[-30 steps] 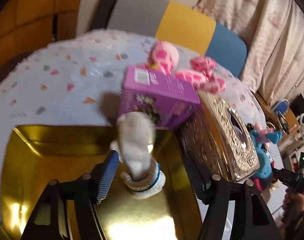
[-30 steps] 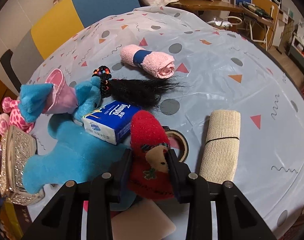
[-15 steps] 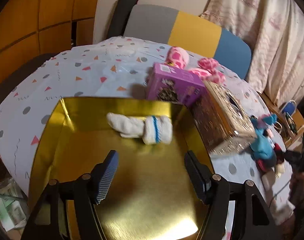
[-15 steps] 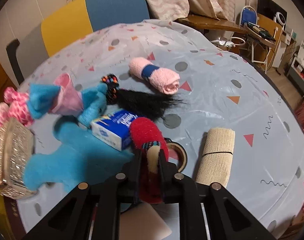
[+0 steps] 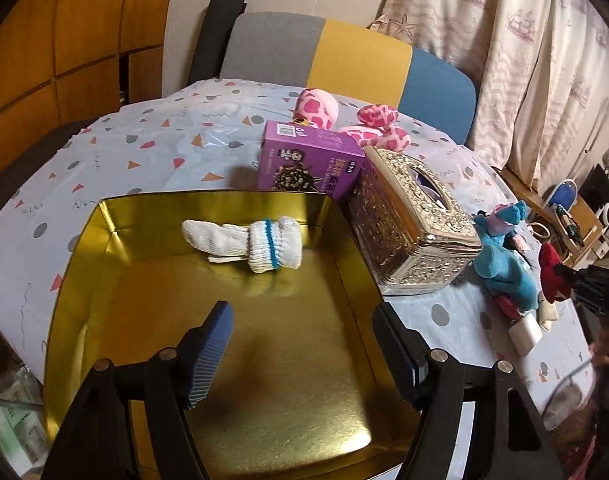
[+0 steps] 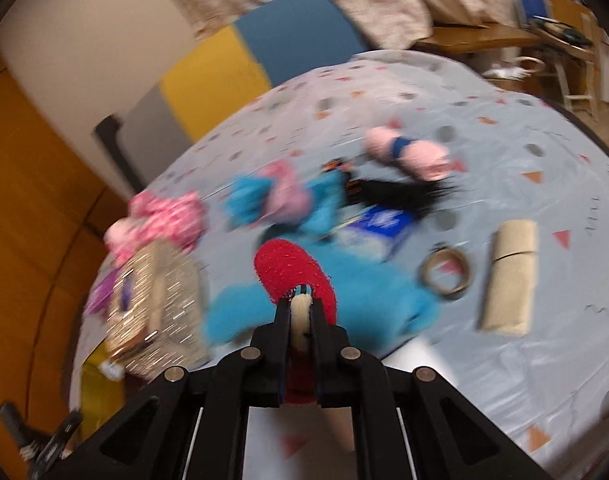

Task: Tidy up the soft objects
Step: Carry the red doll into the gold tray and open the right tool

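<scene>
A gold tray [image 5: 288, 380] lies under my left gripper [image 5: 300, 316], whose jaws are opening with nothing between them. A white knitted glove [image 5: 260, 240] with a blue cuff stripe lies flat at the tray's far side, apart from the fingers. My right gripper [image 6: 300, 308] is shut on a red plush toy [image 6: 288, 268], holding it above the table; the left wrist view shows the same red plush toy [image 5: 550, 268] at the far right. Below it lies a blue plush [image 6: 368, 304]. The right wrist view is blurred by motion.
A purple box [image 5: 308, 160] and an ornate silver tissue box [image 5: 408, 220] stand behind and right of the tray, with a pink spotted plush [image 5: 316, 108] beyond. A pink towel roll [image 6: 408, 152], black hairpiece [image 6: 404, 192], tissue pack [image 6: 380, 224], tape ring [image 6: 444, 276] and beige roll [image 6: 512, 276] lie nearby.
My left gripper let the white glove go and drew back; the glove now lies flat in the tray. My right gripper closed on the red plush, lifted it and swung left.
</scene>
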The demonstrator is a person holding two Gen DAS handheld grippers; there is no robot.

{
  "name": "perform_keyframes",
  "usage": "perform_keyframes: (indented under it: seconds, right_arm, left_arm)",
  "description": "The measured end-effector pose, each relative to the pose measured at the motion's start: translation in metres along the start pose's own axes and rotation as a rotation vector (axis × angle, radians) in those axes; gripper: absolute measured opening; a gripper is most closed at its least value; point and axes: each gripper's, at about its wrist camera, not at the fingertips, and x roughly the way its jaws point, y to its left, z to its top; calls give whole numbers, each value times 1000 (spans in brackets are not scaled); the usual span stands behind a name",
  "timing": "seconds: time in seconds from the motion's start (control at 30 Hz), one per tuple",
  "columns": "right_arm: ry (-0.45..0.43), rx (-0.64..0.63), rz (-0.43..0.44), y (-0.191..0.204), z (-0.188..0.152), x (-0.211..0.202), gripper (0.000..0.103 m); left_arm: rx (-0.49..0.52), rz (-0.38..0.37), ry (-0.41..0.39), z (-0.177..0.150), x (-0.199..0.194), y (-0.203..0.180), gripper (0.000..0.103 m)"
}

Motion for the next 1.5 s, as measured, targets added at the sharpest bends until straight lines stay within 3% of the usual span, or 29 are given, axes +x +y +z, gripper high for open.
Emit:
perform_keyframes:
  seconds: [0.37, 0.57, 0.7, 0.93, 1.2, 1.5]
  right_arm:
    - [215, -327, 295, 199, -81, 45, 7]
    - [304, -402, 299, 272, -111, 95, 9]
    - [317, -450, 195, 288, -126, 125, 15]
    - [317, -466, 148, 286, -131, 139, 29]
    - [215, -476, 152, 271, -120, 98, 31]
    - [101, -481, 66, 234, -101, 61, 39]
  left_arm:
    - [-31, 105, -10, -6, -6, 24, 82]
    - [-88, 139, -13, -12, -13, 53, 88]
    - [-118, 149, -17, -13, -16, 67, 93]
    - [-111, 154, -5, -17, -12, 71, 96]
    - [-42, 163, -30, -15, -16, 55, 101]
    - [80, 143, -60, -14, -24, 22, 103]
